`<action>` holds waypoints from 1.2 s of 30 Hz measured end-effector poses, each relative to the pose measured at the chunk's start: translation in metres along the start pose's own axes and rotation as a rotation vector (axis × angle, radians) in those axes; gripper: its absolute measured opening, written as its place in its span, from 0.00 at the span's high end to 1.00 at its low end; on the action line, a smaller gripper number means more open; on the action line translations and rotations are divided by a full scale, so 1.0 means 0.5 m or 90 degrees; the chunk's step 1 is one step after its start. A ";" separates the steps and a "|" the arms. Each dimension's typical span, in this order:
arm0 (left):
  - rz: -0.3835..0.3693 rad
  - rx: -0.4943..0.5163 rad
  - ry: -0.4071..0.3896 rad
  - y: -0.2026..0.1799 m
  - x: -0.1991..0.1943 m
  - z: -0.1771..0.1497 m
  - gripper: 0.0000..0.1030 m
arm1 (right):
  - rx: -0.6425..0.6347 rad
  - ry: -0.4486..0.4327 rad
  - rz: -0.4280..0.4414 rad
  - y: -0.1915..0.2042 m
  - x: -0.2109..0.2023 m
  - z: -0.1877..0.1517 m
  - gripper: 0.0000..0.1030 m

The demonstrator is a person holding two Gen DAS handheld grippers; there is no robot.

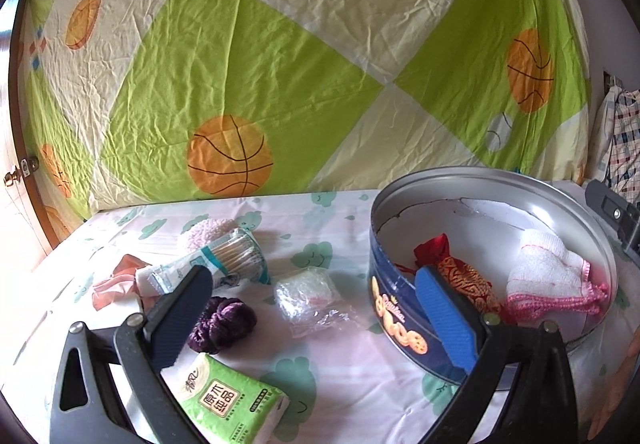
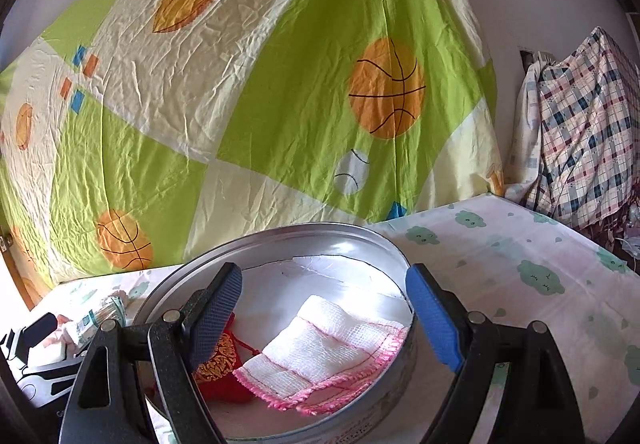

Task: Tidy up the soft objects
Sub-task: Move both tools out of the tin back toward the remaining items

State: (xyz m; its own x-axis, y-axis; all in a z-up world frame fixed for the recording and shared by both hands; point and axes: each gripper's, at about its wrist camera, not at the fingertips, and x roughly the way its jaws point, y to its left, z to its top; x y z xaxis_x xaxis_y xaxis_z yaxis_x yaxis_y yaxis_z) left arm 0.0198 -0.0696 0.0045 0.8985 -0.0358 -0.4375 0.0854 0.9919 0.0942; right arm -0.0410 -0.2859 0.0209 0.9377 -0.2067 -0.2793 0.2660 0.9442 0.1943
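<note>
Clearly, we have both grippers empty, jaws spread wide and holding nothing. Starting at our far left on the bed [image 1: 344, 356], a crumpled pink cloth [image 1: 116, 280] lies beside a clear tub of cotton swabs [image 1: 236, 256] tipped on its side, with a fluffy pink puff [image 1: 206, 230] just behind it. Next comes the purple scrunchie [image 1: 222, 324], lying directly ahead of the left gripper [image 1: 316, 296], touching or nearly touching its left jaw and well inside the gap. A green tissue pack [image 1: 224, 400] sits nearer to us, under that same jaw, and a clear plastic-wrapped bundle [image 1: 304, 292] lies just right of the scrunchie; what it contains we cannot tell.

Further right stands the round blue cookie tin [image 1: 400, 320], open-topped. Inside it rest a red-and-gold pouch [image 2: 218, 364] on the left and a white cloth with pink edging [image 2: 320, 348] on the right, touching one another. The right gripper [image 2: 324, 304] hovers above the tin, its jaws straddling the cloth.

We judge the scrunchie the likely next pick: it is roundish, with no real long axis, so approach angle matters little. The left gripper is plainly nearer; the tin lies to the scrunchie's right.
</note>
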 end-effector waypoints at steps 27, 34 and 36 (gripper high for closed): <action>0.013 -0.059 0.044 0.150 0.014 -0.024 0.00 | -0.049 0.041 0.104 0.177 -0.063 -0.060 0.17; 0.028 -0.070 0.053 0.194 0.023 -0.028 0.00 | -0.066 0.065 0.140 0.240 -0.059 -0.077 0.17; 0.032 -0.074 0.058 0.207 0.027 -0.029 0.00 | -0.079 0.071 0.149 0.259 -0.059 -0.082 0.17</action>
State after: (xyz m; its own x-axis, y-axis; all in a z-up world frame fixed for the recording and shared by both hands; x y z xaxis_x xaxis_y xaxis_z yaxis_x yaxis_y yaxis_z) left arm 0.0345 0.0341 -0.0047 0.8575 0.0198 -0.5141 -0.0137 0.9998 0.0156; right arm -0.0435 -0.1468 0.0157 0.9383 0.0430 -0.3432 0.0101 0.9884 0.1515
